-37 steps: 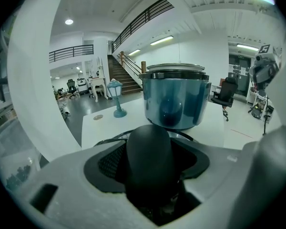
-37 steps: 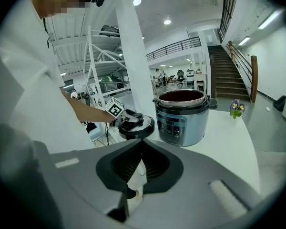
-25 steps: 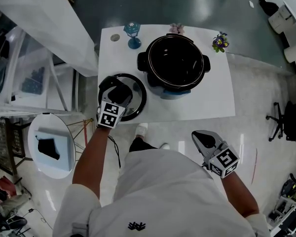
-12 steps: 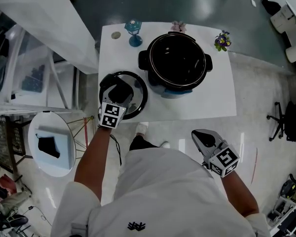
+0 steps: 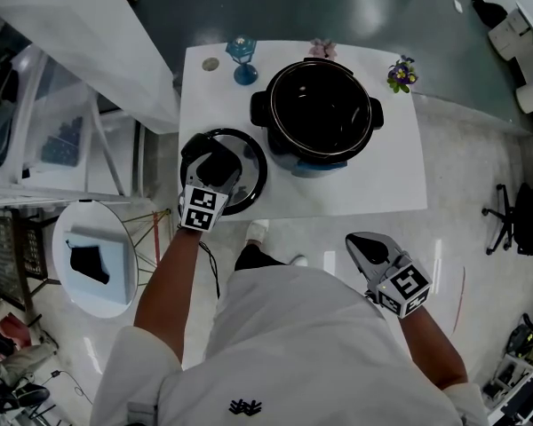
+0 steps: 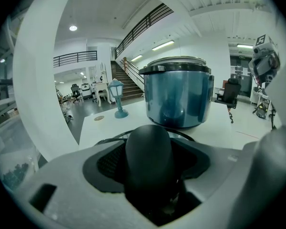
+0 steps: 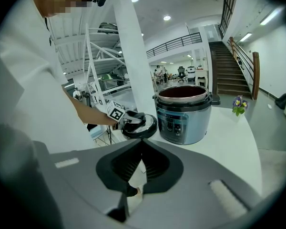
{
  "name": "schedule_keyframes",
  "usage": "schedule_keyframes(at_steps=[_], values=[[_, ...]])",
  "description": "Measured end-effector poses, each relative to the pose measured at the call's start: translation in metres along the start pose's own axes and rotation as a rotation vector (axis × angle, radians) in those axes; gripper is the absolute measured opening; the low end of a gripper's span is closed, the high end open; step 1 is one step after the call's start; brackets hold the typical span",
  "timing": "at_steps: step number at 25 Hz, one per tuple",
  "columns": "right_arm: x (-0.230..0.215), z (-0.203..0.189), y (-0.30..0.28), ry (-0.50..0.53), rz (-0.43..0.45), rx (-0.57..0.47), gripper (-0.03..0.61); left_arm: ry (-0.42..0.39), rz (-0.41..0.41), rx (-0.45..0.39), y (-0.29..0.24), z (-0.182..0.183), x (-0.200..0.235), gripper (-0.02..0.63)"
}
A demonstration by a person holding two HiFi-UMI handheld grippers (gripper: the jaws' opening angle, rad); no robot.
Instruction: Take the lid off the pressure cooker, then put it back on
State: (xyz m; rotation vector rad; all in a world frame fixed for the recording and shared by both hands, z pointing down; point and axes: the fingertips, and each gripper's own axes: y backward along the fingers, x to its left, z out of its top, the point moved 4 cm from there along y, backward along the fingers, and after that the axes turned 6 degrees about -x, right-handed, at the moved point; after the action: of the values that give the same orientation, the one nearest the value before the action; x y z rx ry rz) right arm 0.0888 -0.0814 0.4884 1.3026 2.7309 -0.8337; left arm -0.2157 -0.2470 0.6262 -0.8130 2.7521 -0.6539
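The pressure cooker (image 5: pixel 318 114) stands open on the white table (image 5: pixel 382 180), its dark pot showing; it is blue-grey in the left gripper view (image 6: pixel 178 97) and the right gripper view (image 7: pixel 185 113). Its black lid (image 5: pixel 249 162) lies flat on the table to the cooker's left, near the front edge. My left gripper (image 5: pixel 215 165) sits over the lid with its jaws shut on the lid's black handle (image 6: pixel 148 156). My right gripper (image 5: pixel 364 248) hangs off the table's front, by the person's body, shut with nothing in it (image 7: pixel 133 175).
At the table's back edge stand a small blue lamp-shaped ornament (image 5: pixel 241 60), a flat round disc (image 5: pixel 210 64), a pink ornament (image 5: pixel 320 50) and a pot of flowers (image 5: pixel 397 75). A round side table (image 5: pixel 89 260) stands on the floor to the left.
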Motion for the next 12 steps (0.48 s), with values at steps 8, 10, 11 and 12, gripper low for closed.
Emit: schedule_keyframes(at_steps=[8,10,11,12], values=[[0.0004,-0.0007,-0.0008,0.000,-0.004,-0.005,0.014,0.000,-0.004,0.003,0.0005,-0.0001,0.0006,0.298],[0.0012,-0.0014,-0.0007,0.000,-0.003,-0.007,0.014,0.001,-0.006,0.004,0.0005,-0.0003,0.0003,0.298],[0.0013,-0.0016,-0.0005,-0.001,-0.004,-0.007,0.013,0.001,-0.006,0.005,0.0005,-0.0003,0.0002,0.296],[0.0013,-0.0018,-0.0003,-0.001,-0.004,-0.007,0.014,0.001,-0.006,0.007,0.0003,-0.0002,0.0002,0.296]])
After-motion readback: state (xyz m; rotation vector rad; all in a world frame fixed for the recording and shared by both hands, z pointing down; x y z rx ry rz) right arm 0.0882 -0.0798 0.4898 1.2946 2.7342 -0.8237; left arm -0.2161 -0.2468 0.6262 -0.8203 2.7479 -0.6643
